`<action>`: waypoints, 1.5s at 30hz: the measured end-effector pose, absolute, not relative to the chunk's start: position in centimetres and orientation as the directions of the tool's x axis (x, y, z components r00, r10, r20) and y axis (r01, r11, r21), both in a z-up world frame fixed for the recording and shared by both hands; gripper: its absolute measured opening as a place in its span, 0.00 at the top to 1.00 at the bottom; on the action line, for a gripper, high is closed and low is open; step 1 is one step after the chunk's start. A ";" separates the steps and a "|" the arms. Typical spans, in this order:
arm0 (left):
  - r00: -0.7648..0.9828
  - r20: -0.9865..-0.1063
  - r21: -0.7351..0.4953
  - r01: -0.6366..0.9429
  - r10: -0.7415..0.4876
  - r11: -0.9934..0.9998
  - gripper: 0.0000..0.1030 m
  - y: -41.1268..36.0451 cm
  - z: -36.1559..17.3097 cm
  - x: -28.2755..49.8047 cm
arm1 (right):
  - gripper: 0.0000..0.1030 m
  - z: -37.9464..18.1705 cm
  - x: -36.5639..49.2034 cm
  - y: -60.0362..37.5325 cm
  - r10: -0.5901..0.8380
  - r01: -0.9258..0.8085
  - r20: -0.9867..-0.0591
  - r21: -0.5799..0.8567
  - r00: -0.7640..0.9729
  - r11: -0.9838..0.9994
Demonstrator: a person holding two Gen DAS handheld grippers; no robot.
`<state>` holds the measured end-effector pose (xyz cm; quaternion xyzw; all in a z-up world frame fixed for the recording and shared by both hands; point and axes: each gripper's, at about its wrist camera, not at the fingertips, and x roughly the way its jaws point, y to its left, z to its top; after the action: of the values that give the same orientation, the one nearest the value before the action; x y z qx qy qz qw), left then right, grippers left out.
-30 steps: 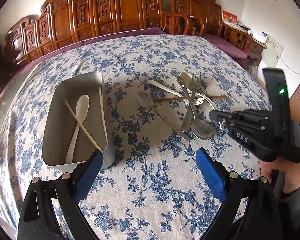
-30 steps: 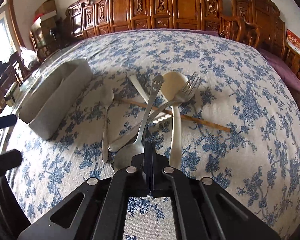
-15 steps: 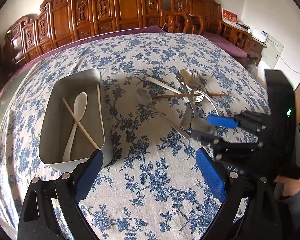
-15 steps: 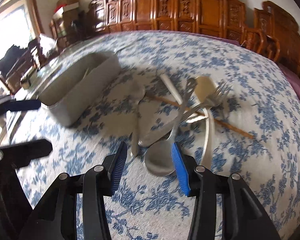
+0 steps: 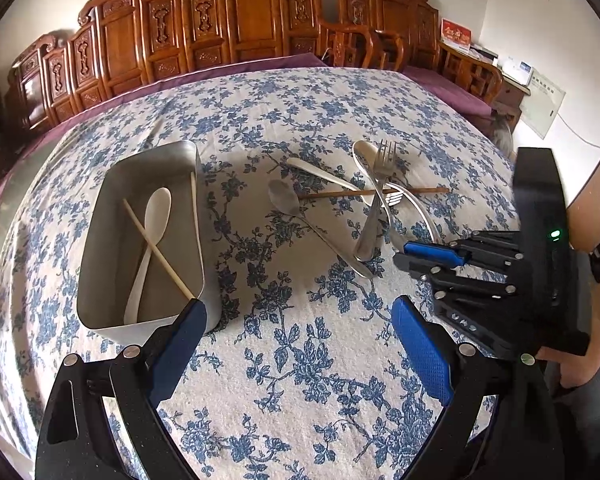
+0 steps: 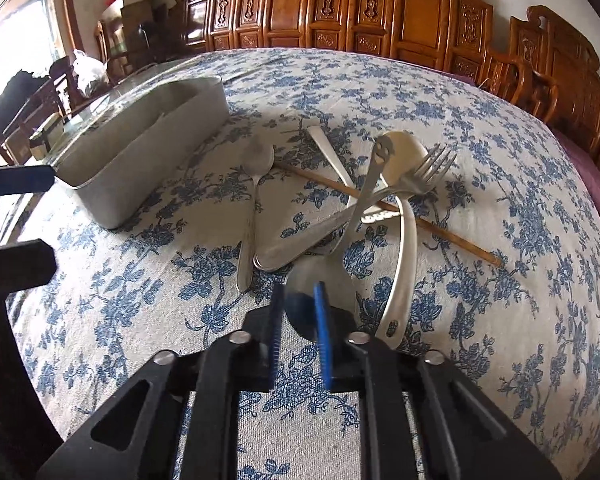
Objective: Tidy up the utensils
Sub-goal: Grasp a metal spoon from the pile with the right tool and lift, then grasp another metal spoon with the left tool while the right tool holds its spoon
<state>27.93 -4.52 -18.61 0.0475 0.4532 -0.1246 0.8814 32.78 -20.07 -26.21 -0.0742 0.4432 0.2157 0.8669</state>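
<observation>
A metal box on the left holds a white spoon and a chopstick. A pile of utensils lies at mid-right: forks, steel spoons, a chopstick. My left gripper is open and empty above the cloth near the box. My right gripper is partly closed around the bowl of a smiley-handled steel spoon; its pads stand at the bowl's edges. It shows in the left wrist view.
A round table carries a blue floral cloth. Carved wooden chairs ring the far side. The box also shows in the right wrist view, with a white ladle beside my right gripper.
My right gripper opened from shut, moved down to the pile, then narrowed around the spoon's bowl. My left gripper stayed open and nearly still.
</observation>
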 end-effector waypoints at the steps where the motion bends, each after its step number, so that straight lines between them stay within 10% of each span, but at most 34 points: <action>1: 0.557 -0.812 -0.027 0.263 -0.175 0.965 0.13 -4.6 -18.7 28.1 | 0.91 -26.0 32.9 -20.2 0.311 -0.439 -0.797 0.064 0.518 0.896; 14: 0.574 -0.805 -0.037 0.199 -0.147 0.979 0.13 -6.1 -20.2 33.9 | 0.98 -22.2 33.4 -24.1 0.352 -0.421 -0.731 0.098 0.585 0.902; 26: 0.534 -0.838 -0.069 0.102 -0.113 0.992 0.57 -5.9 -22.9 40.6 | 0.98 -20.7 34.6 -25.8 0.383 -0.404 -0.688 0.141 0.617 0.904; 45: 0.476 -0.872 -0.074 0.093 -0.109 0.993 0.72 -6.1 -25.0 42.3 | 0.98 -20.5 34.8 -25.7 0.405 -0.412 -0.680 0.164 0.611 0.896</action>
<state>42.31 -6.07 -25.03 -0.0081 0.5083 -0.0589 0.8591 34.78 -25.68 -20.47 -0.0042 0.3777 0.2275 0.8975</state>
